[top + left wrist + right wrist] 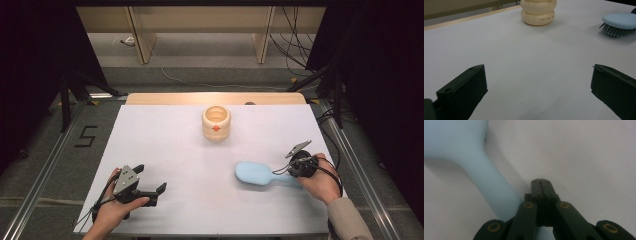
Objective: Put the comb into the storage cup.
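A light blue hairbrush [260, 175] lies bristles down on the white table top [165, 150] at the right, its handle pointing toward the person's right hand. My right gripper [295, 173] sits at the handle's end. In the right gripper view its jaws [541, 181] are pressed together with nothing between them, and the brush handle [486, 187] runs past them on the left and slightly underneath. My left gripper [150, 178] rests at the front left, open and empty, with its jaws [537, 75] wide apart and aimed across the table. The brush head [620, 23] lies far off to its right.
A cream ribbed cup-like holder [216, 122] with a small orange mark stands at the middle back of the table; the left gripper view has this holder [538, 12] straight ahead. A wooden edge [215, 98] borders the far side. Cables and stand legs lie on the floor around the table.
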`<control>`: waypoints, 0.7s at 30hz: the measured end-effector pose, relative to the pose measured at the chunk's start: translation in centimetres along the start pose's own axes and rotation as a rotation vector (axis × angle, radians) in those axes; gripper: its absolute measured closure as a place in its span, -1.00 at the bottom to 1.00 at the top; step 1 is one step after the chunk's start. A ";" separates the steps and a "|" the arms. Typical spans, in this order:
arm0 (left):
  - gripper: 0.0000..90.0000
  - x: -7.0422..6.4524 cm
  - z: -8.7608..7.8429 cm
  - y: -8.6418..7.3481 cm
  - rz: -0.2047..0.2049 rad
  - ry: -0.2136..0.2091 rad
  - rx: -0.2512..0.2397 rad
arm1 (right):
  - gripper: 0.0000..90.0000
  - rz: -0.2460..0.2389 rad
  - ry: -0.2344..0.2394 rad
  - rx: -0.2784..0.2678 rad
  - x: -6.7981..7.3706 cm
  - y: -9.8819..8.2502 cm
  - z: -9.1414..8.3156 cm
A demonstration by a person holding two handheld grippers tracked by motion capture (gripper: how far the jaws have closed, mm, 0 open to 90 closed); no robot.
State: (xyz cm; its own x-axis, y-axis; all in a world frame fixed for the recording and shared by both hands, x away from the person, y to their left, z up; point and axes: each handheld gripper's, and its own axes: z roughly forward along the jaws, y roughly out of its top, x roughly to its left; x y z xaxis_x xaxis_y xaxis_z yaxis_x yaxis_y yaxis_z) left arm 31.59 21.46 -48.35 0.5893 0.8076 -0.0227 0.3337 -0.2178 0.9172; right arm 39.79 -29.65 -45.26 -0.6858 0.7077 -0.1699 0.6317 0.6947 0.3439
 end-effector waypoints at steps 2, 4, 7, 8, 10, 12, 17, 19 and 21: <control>-1.00 0.0 0.0 0.0 0.000 0.000 0.000 | 1.00 -0.001 0.004 0.009 0.1 0.0 0.0; -1.00 0.0 0.0 0.0 0.000 -0.001 0.001 | 1.00 -0.007 0.007 0.020 0.2 -0.1 -0.1; -1.00 0.0 0.0 0.0 -0.001 0.000 0.001 | 1.00 -0.012 0.015 0.030 0.5 -0.2 -0.2; -1.00 0.0 0.0 0.0 -0.002 0.000 0.001 | 1.00 -0.020 0.018 0.032 0.5 -0.2 -0.2; -1.00 0.0 0.0 0.0 -0.002 0.000 0.001 | 1.00 -0.020 0.026 0.043 0.8 -0.3 -0.4; -1.00 0.0 0.0 0.0 -0.003 0.000 0.001 | 1.00 -0.032 0.033 0.052 1.0 -0.3 -0.4; -1.00 0.0 0.0 0.0 -0.004 0.000 0.000 | 1.00 -0.059 0.056 0.070 1.7 -0.5 -0.7; -1.00 0.0 0.0 0.0 -0.004 -0.001 0.000 | 1.00 -0.071 0.065 0.076 2.0 -0.6 -0.8; -1.00 0.0 0.0 0.0 -0.004 -0.001 0.001 | 1.00 -0.076 0.071 0.088 2.3 -0.5 -0.8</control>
State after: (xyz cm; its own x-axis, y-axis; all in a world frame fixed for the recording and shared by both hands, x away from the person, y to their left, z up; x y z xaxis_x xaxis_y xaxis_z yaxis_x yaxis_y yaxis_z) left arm 31.57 21.48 -48.38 0.5885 0.8080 -0.0265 0.3366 -0.2151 0.9167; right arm 37.57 -28.48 -45.06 -0.7547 0.6440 -0.1253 0.6043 0.7567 0.2494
